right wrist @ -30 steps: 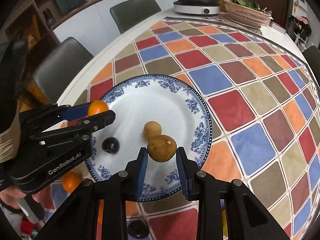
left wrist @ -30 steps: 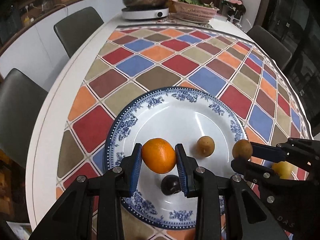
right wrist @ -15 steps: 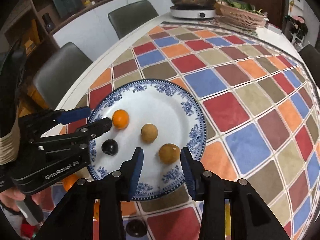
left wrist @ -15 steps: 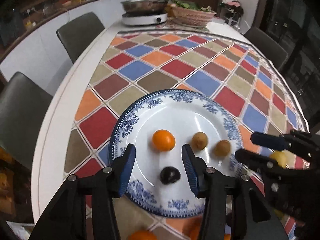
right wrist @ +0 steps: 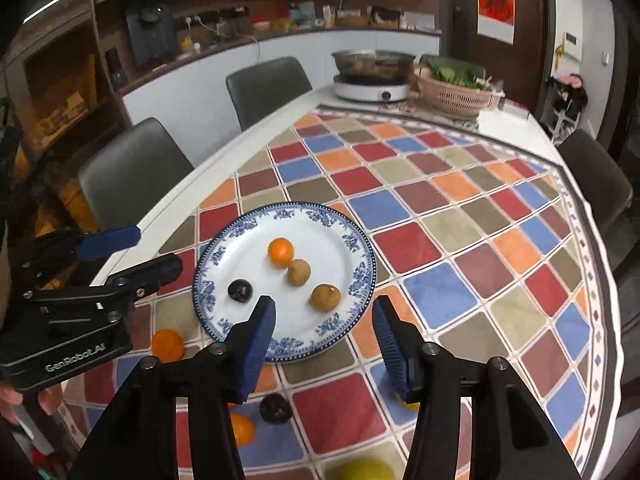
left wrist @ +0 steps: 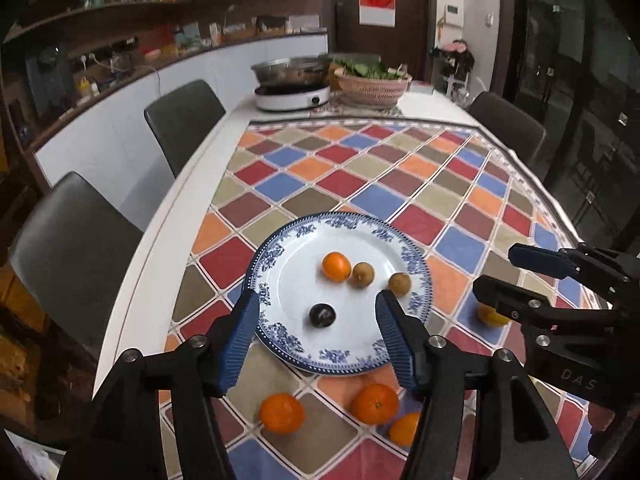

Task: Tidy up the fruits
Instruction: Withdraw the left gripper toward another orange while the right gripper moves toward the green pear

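Left gripper (left wrist: 316, 328) jaws wide apart, holding nothing, above near rim of plate (left wrist: 280, 280). Right gripper (right wrist: 324, 330) jaws apart, empty, over plate's near edge. On plate: small orange (left wrist: 336, 266) touching brown fruit (left wrist: 362, 274), second brown fruit (left wrist: 399, 283) toward right rim, dark fruit (left wrist: 322, 315) near front. Three oranges (left wrist: 281, 413) on tablecloth (left wrist: 360, 184) by near table edge.

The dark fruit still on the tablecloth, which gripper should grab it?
Probably the right gripper: it is open and empty, and the dark fruit lies on the cloth just beneath its fingers. The left gripper is open too, nearer the oranges.
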The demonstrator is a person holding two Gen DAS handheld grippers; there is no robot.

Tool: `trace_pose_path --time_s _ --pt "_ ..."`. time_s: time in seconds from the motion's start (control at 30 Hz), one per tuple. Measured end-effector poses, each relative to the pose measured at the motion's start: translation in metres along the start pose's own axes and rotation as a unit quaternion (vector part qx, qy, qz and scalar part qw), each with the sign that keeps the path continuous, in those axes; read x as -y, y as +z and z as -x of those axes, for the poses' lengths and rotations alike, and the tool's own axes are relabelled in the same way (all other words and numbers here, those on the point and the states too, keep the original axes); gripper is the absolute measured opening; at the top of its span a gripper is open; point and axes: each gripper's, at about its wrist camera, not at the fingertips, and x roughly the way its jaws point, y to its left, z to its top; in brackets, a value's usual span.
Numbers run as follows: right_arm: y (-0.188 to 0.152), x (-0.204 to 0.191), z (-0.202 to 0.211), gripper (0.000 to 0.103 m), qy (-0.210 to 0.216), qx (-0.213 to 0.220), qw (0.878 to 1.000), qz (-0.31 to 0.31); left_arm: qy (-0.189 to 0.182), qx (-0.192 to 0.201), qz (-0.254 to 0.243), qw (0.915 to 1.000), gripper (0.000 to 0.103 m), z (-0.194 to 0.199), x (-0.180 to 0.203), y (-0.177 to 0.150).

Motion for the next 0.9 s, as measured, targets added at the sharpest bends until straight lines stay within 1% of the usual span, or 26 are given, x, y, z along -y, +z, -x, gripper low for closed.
trace_pose_path --time_s 0.1,0.13,0.2,0.37,0.43,0.5,0.6,0.7,0.9 --pt "-0.011 -0.003 0.015 0.053 -0.005 0.014 1.0 0.007 -0.005 0.02 0.002 0.9998 0.065 0.019 0.004 -0.01" --pt "-0.015 -0.004 0.02 0.058 -0.008 0.016 1.0 0.008 -0.003 0.028 0.002 0.9996 0.067 0.026 0.006 -0.014" --pt "-0.024 -0.006 0.029 0.062 -0.011 0.028 1.0 0.007 -0.003 0.04 -0.001 0.9992 0.068 0.035 0.011 -0.021" --pt "-0.048 -0.004 0.049 0.065 -0.031 0.051 0.998 0.001 -0.007 0.051 -0.008 0.9986 0.069 0.05 0.022 -0.043" --pt "-0.059 -0.001 0.056 0.07 -0.039 0.058 0.998 -0.008 -0.007 0.053 -0.011 0.9985 0.069 0.054 0.026 -0.051" --pt "-0.069 0.001 0.061 0.07 -0.049 0.063 0.997 -0.014 -0.01 0.055 -0.016 0.9983 0.069 0.059 0.032 -0.061" --pt "-0.083 0.004 0.066 0.07 -0.056 0.06 0.996 -0.021 -0.016 0.053 -0.018 0.9983 0.073 0.061 0.036 -0.071" --pt "-0.094 0.005 0.066 0.07 -0.055 0.051 0.997 -0.023 -0.023 0.044 -0.019 0.9986 0.073 0.06 0.04 -0.08" --pt "-0.116 0.008 0.062 0.07 -0.063 0.033 0.997 -0.036 -0.039 0.007 -0.009 0.9992 0.073 0.041 0.042 -0.1"
